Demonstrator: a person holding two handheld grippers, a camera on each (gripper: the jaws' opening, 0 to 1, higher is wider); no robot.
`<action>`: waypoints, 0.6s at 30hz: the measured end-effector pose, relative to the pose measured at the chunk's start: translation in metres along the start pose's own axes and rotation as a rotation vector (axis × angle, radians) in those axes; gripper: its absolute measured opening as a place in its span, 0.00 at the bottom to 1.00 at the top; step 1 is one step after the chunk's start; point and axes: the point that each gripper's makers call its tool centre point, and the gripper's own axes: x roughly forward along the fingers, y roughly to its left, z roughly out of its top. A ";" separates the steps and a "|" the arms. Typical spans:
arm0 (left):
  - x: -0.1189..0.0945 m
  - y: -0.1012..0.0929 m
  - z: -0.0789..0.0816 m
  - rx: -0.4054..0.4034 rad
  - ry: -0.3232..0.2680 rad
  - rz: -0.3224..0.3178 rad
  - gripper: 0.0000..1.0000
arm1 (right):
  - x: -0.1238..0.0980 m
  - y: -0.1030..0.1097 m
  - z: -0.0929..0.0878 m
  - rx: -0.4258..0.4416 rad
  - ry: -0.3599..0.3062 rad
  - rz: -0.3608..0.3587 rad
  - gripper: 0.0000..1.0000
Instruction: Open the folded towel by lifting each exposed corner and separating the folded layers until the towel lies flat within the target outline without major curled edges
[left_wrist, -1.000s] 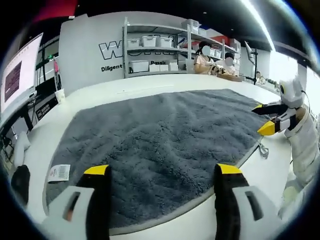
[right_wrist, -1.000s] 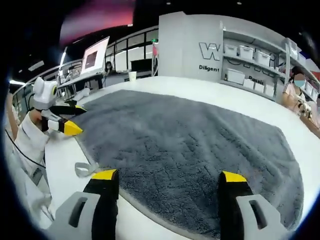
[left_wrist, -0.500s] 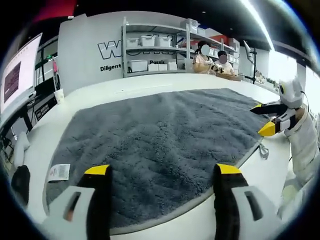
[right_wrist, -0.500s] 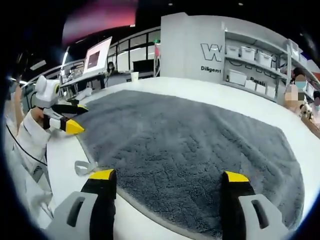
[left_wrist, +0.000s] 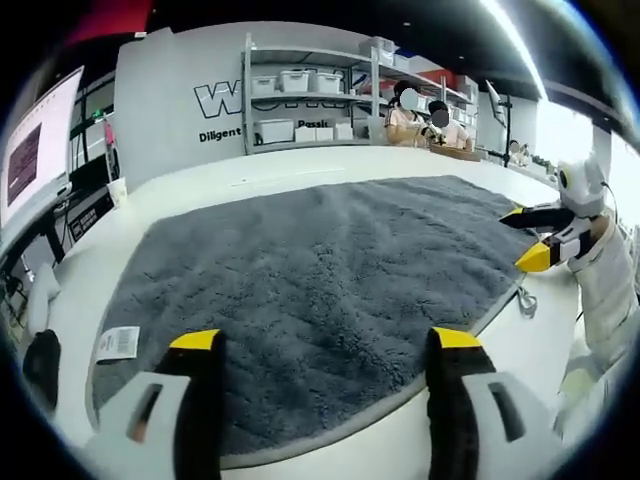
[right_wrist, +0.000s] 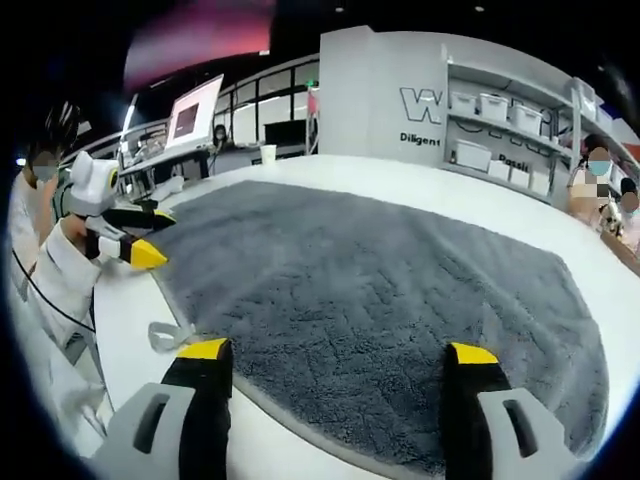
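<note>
The white counter (left_wrist: 300, 165) stretches wide under everything, and on it my grey towel (left_wrist: 320, 270) lies spread open in a single layer, flat across its whole face. Its near edge runs along a thin dark outline on the counter, and I see no folded layers left and no curled edge from either view. I judge the unfolding to be essentially done; what remains is a check of the borders against the outline, and perhaps a small tug at a corner if one sits outside it.

My left hand-held gripper (left_wrist: 318, 345) hovers over the near edge with its jaws wide apart, holding nothing. My right hand-held gripper (right_wrist: 338, 358) is the same at the other end: jaws apart, empty, above the towel's border.

A white label (left_wrist: 118, 345) lies flat at one corner, and a small hanging loop (right_wrist: 168, 336) sticks out onto the counter.
</note>
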 end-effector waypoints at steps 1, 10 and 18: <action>0.000 0.000 0.000 0.000 0.000 0.000 0.82 | 0.000 0.000 0.000 0.000 -0.001 -0.001 0.86; -0.003 -0.002 -0.002 0.004 0.001 -0.007 0.81 | -0.001 0.001 -0.001 -0.001 -0.003 0.002 0.86; -0.003 -0.002 -0.002 0.008 0.001 -0.013 0.81 | -0.002 0.002 -0.002 -0.004 -0.009 0.008 0.86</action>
